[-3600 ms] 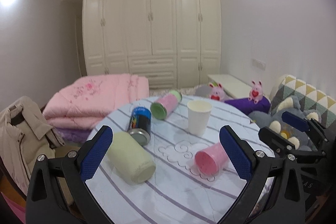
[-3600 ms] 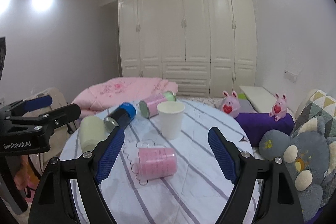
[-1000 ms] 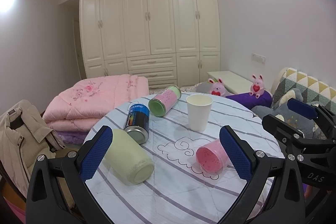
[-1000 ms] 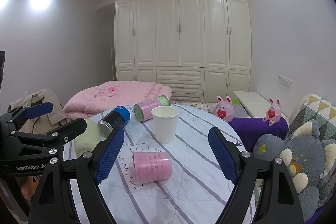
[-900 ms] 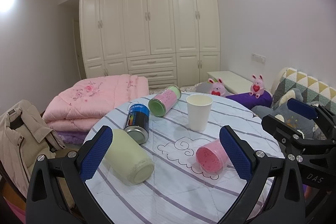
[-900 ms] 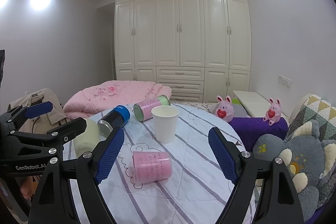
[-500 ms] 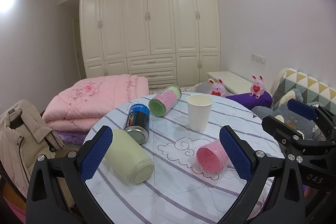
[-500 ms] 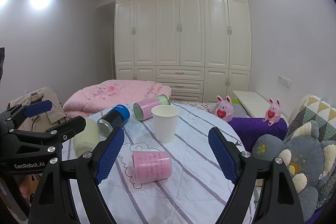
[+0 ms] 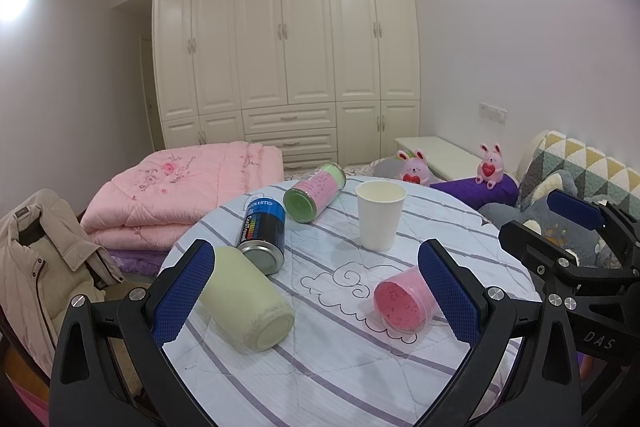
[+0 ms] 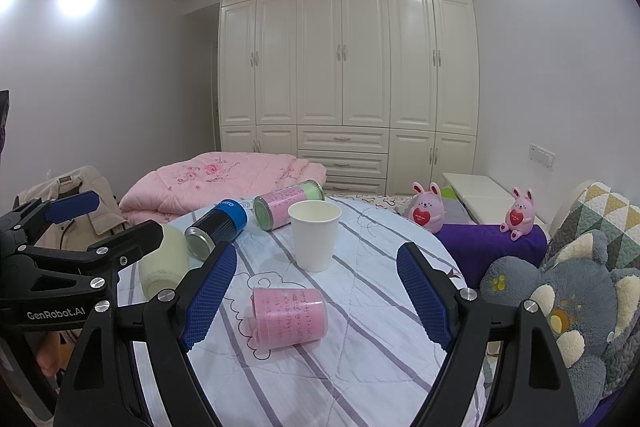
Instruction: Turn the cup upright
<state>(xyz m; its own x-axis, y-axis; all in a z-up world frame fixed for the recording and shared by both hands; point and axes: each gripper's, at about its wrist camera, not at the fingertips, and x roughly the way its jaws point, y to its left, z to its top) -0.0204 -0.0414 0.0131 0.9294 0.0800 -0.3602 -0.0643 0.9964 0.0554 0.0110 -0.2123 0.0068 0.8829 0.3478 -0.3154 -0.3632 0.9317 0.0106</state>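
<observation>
Both grippers, left (image 9: 316, 291) and right (image 10: 316, 297), hovered with jaws wide, empty, framing the tipped pink plastic cup (image 10: 289, 317) on the striped tabletop (image 10: 360, 367), likely for pickup.

Table cover (image 9: 344, 367): quilted cloth, matt. White cup (image 9: 379, 215): matt paper. Blue can (image 9: 262, 231): glossy, metal end. Gripper pads (image 10: 208, 291): textured blue.
</observation>
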